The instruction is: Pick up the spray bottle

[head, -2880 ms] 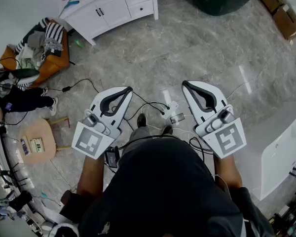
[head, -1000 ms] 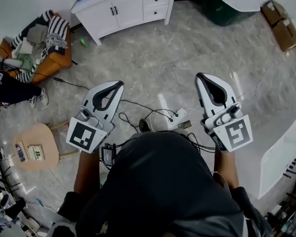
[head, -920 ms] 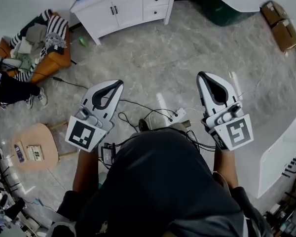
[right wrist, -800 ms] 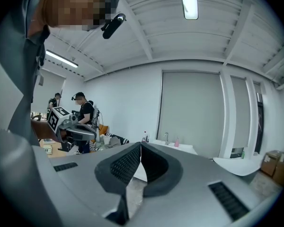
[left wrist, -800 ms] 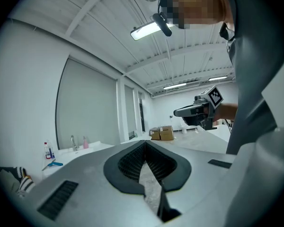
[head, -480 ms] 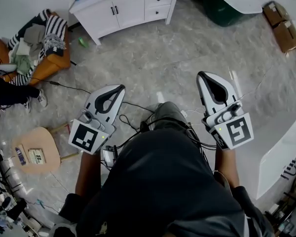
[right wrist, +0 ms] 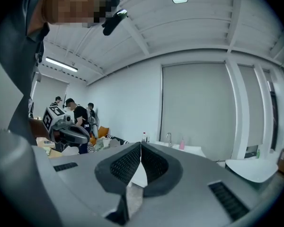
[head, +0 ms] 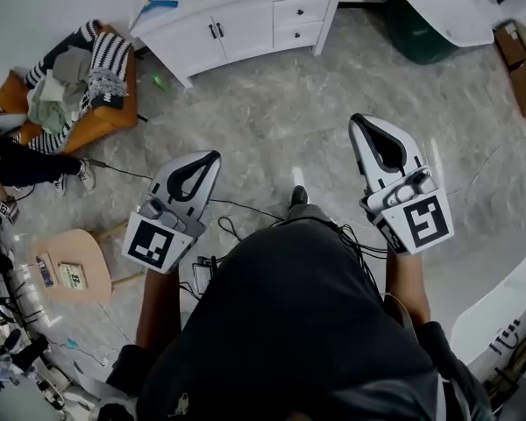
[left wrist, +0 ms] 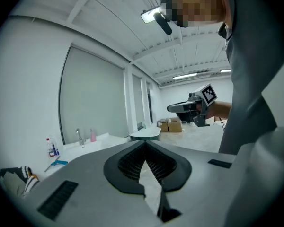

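Spray bottle in neither pair of tongs: we see the left gripper (head: 212, 157) with its jaws together at the tips and nothing between them, and the right gripper (head: 358, 121) the same, closed and empty. Both are held out level over the grey marbled floor (head: 280, 112), well apart from each other, with the person's dark torso (head: 298, 323) between and below them. Black cables (head: 245, 210) trail on the floor just ahead of the person's shoe (head: 298, 196).

Farther out stands a white vanity cabinet (head: 245, 20). On its top, in the left gripper view, we make out a tap (left wrist: 78, 136) with a pink bottle (left wrist: 92, 135) just to its right and a red-capped bottle (left wrist: 50, 147) to its left. They are too small for us to tell which one is the spray bottle; both stand far from the tongs.

Left of the cabinet, an orange chair (head: 101, 121) is heaped with clothes. A wooden stool (head: 70, 266) stands near the left gripper. A green bin (head: 425, 33) and cardboard boxes (head: 522, 55) sit at the far right.
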### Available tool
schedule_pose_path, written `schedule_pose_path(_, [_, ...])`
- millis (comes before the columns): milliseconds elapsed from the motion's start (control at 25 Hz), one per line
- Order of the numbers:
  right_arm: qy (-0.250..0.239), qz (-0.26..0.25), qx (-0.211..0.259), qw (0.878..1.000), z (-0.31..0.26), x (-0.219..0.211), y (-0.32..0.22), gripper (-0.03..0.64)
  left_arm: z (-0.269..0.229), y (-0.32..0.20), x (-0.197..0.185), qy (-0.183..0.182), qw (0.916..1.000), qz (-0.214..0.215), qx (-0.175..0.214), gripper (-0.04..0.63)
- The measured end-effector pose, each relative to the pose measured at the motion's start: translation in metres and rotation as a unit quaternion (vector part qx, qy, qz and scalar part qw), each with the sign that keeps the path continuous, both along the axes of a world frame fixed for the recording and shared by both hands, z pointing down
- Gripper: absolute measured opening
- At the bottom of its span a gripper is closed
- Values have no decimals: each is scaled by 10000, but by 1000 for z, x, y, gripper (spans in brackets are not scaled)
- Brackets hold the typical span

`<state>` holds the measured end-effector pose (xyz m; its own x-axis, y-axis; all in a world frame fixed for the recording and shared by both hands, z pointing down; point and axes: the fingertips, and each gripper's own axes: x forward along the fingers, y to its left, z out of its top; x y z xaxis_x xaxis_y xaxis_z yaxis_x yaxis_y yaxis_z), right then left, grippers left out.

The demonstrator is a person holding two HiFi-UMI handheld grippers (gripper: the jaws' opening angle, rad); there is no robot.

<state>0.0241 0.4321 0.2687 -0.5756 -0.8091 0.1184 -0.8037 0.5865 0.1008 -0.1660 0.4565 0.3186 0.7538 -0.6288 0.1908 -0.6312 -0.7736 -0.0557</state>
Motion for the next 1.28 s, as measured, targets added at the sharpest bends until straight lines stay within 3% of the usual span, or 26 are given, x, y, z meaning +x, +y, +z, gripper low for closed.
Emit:
schedule_pose_path(280, [-35,-335,-172,9993,5,24,-79,9,-5,-79,13,-12,9989,-473,-48,6])
schedule_pose_path(520, [-99,-499,-242,9984,15,45,-126,9,-15,-120,31,-119,9981,-599,116,6])
schedule_pose_path(720, [-78,-444,-264,9986,19,29,-140,9,-9,-139,17,-161,9986,-491,96,6])
schedule_pose_path(880, [11,-111,-89,9999,5,19,-161,9,-4,-172,6,81,9996,-259,47,6])
schedule_pose_path(1080, [221,105,-145,9996,-7,-3,-180,9,-28,-216,-8,248,9988,80,404,6])
schedule_pose_path(1280, [316,261,-76,9991,-16,-22,-200,9,-22,-237,-25,414,9984,228,320,6])
